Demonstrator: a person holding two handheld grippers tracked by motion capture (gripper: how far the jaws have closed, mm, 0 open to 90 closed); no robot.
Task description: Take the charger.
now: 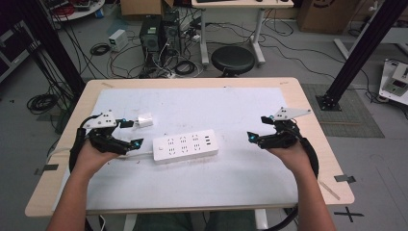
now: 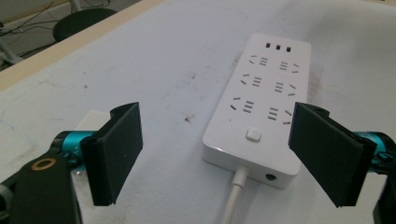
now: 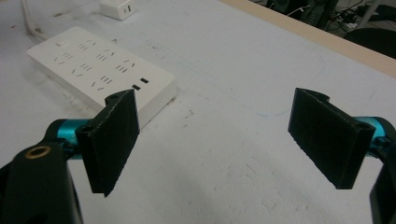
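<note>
White power strip (image 1: 185, 146) flat at centre of the high view on the pale surface (image 1: 231, 110), long axis running left to right, tilted slightly, cable end at left, USB end at right. Small white adapter (image 1: 145, 120) just above its left end. Left gripper (image 1: 131, 134) beside that cable end, jaws wide apart, empty. Right gripper (image 1: 257, 128) well apart at right, likewise spread and empty.

On the table (image 1: 67, 159): 1 white power strip (image 1: 185, 146) w/ 6 socket groups, 3 USB ports, 1 button; 1 small white plug adapter (image 1: 145, 120). 2 grippers, left gripper (image 1: 129, 133) & right gripper (image 1: 256, 128), 2 black jaws ea.
</note>
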